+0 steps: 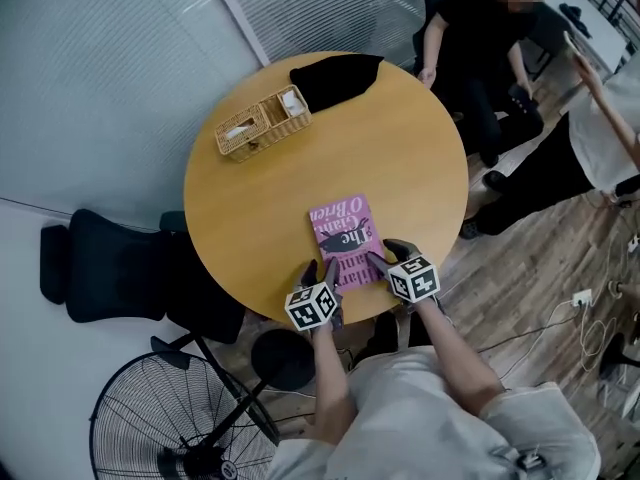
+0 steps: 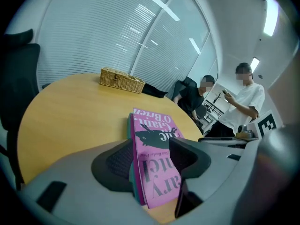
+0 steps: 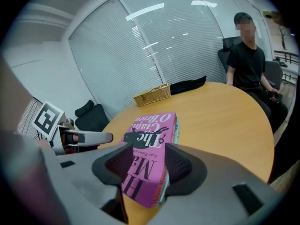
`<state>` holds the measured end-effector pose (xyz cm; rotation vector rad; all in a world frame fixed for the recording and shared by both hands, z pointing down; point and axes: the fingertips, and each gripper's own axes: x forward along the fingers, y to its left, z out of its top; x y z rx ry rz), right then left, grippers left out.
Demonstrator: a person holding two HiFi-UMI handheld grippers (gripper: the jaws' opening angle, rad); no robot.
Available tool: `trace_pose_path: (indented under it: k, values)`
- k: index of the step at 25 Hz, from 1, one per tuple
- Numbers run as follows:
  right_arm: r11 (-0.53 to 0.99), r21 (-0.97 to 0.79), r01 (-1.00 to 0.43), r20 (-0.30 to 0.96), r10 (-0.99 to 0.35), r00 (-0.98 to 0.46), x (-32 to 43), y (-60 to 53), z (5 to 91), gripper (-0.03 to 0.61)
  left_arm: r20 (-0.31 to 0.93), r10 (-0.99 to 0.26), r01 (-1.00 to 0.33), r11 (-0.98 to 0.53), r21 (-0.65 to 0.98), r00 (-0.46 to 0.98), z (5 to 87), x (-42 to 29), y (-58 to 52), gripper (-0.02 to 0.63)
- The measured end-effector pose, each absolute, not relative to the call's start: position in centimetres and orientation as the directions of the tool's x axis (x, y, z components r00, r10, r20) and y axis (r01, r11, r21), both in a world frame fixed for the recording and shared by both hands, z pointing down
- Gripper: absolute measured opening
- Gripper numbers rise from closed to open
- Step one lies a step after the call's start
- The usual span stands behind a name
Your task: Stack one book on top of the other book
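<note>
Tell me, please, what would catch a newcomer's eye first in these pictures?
The bright pink book stands out at once: it lies on a teal book at the near edge of the round wooden table. The left hand-held gripper and the right hand-held gripper stand at its near corners, jaws open. At the far edge are a wicker basket and a black cloth.

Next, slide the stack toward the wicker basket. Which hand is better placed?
Probably right: the right gripper sits at the pink-covered book's corner farthest from the rectangular wicker basket, behind the push.
</note>
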<state>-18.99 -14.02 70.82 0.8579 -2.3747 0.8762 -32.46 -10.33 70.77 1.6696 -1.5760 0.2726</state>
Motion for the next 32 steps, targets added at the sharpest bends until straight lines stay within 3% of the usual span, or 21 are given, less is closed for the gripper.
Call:
trace_pose_path:
  k: [16, 32]
  values:
    - [0.69, -0.348, -0.634, 0.537, -0.408, -0.738, -13.6, -6.7, 65.5, 0.215, 0.538, -0.827, -0.942, 0.031, 0.334, 0.163, 64.3, -25.1, -3.4, 0.256]
    - [0.724, -0.343, -0.599, 0.463, -0.424, -0.778, -8.6, 0.0, 62.7, 0.21, 0.519, -0.85, -0.969, 0.04, 0.245, 0.096, 61.9, -19.9, 4.0, 0.255]
